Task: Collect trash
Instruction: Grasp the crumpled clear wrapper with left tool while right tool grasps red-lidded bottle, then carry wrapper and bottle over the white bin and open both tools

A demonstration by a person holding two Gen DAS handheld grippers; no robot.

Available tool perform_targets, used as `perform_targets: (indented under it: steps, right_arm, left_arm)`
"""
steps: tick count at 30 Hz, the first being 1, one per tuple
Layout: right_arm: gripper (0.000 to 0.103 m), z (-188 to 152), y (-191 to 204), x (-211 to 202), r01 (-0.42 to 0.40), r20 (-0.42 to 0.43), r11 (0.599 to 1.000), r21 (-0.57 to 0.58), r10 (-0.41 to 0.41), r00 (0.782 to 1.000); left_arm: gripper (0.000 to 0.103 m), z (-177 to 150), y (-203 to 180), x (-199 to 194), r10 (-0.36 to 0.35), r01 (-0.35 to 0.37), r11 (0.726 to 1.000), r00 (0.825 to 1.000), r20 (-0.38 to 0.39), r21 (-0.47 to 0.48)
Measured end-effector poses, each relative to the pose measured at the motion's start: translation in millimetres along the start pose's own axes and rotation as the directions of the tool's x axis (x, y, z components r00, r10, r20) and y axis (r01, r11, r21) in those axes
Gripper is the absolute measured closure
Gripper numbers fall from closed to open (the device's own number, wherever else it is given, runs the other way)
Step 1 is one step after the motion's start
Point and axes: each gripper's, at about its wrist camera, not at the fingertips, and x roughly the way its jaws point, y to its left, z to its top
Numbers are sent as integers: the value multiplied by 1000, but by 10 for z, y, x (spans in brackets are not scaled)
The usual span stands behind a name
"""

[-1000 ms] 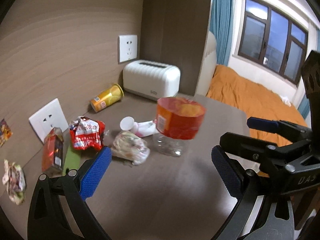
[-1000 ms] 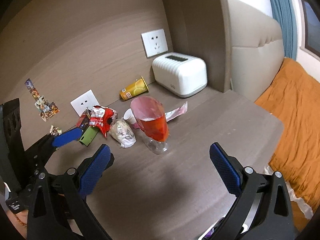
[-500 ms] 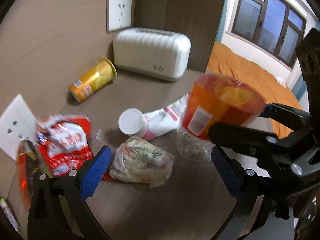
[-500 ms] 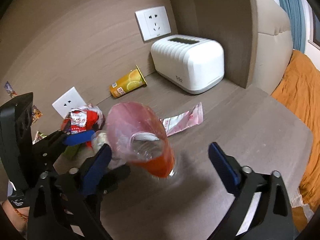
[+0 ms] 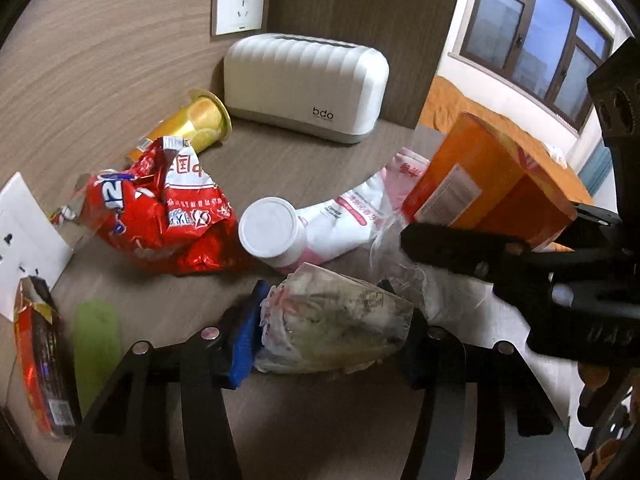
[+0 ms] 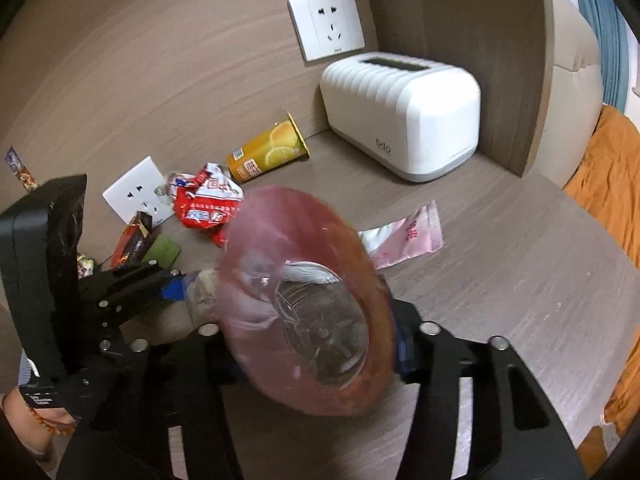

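My left gripper is shut on a crumpled clear wrapper with a greenish print, low on the brown table. My right gripper is shut on a clear plastic bottle with an orange-red label; the bottle also shows at the right of the left wrist view. Loose trash lies beyond: a red snack bag, a white cup, a pink-white pouch and a yellow can on its side.
A white toaster stands at the back against the wall with a socket. A red-orange packet and a green strip lie at the left. An orange bed lies past the table's right edge.
Both grippers moved forward and closed: the left onto the crumpled wrapper, the right onto the bottle, which now tilts in its jaws.
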Motion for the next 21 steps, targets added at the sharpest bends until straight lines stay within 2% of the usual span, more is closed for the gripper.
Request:
perform_targets:
  steps: [7, 13, 17, 21]
  right_arm:
    - [54, -68, -92, -321, 16, 32, 999, 47, -18, 999]
    - [54, -231, -177, -776, 60, 78, 995, 75, -66, 995]
    - [54, -425, -342, -1162, 106, 100, 989, 101, -116, 988]
    - [54, -672, -544, -1531, 171, 112, 975, 144, -188, 976]
  left_arm:
    - [49, -18, -145, -169, -3, 3, 1000, 1000, 15, 6]
    - [49, -45, -485, -463, -37, 35, 998, 998, 45, 49]
    - [49, -82, -837, -595, -82, 77, 993, 995, 48, 92]
    - [49, -145, -1290, -607, -169, 163, 976, 985, 29, 142]
